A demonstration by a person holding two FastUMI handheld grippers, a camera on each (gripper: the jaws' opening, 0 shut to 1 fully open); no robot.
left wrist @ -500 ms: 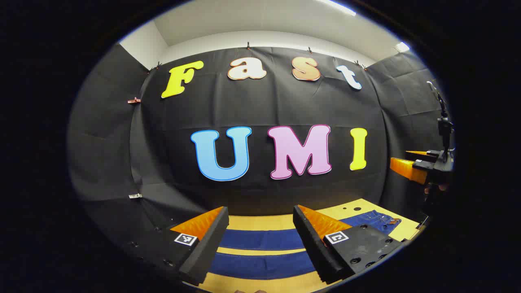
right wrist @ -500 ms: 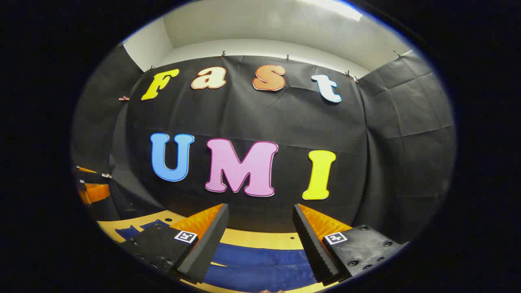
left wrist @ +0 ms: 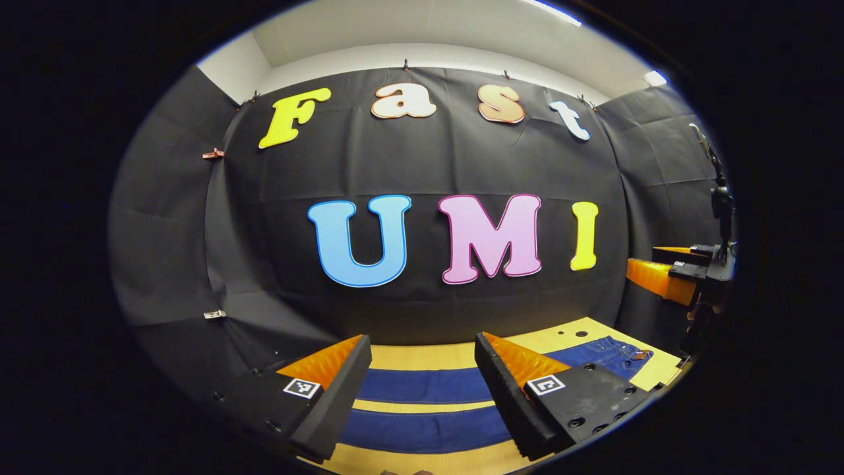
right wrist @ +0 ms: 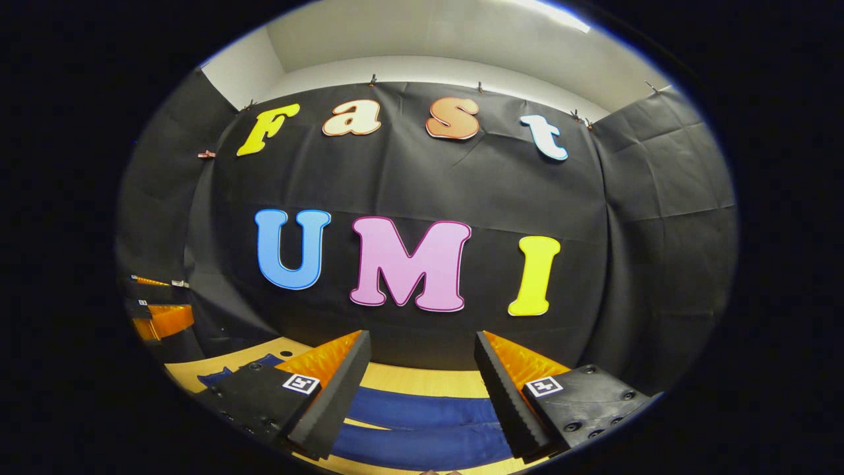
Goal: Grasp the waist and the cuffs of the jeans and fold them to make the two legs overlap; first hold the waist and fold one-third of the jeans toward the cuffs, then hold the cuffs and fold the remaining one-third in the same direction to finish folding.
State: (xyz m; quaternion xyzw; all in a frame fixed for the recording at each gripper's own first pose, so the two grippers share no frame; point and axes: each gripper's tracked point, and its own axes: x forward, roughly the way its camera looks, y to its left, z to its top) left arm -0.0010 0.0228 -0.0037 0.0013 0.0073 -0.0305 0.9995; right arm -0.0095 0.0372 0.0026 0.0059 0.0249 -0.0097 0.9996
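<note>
Dark blue jeans [left wrist: 422, 386] lie flat on the wooden table [left wrist: 422, 357], their two legs side by side as blue bands, the waist [left wrist: 610, 353] at the right in the left gripper view. My left gripper [left wrist: 422, 353] hangs above the legs, open, nothing between its fingers. The right gripper view shows the jeans [right wrist: 422, 412] below my right gripper [right wrist: 422, 349], which is open too and held above the cloth. The right gripper [left wrist: 672, 267] also appears at the far right of the left gripper view. The left gripper [right wrist: 155, 310] appears at the far left of the right gripper view.
The black cloth wall [left wrist: 422, 165] closes the booth behind the table and on both sides. The table [right wrist: 422, 379] has small holes [left wrist: 570, 333] near its back edge. Several clips [left wrist: 212, 154] pin the cloth.
Both gripper views have shifted slightly; the right gripper view now looks at the legs rather than the upper part of the jeans. Both grippers stay open above the jeans.
</note>
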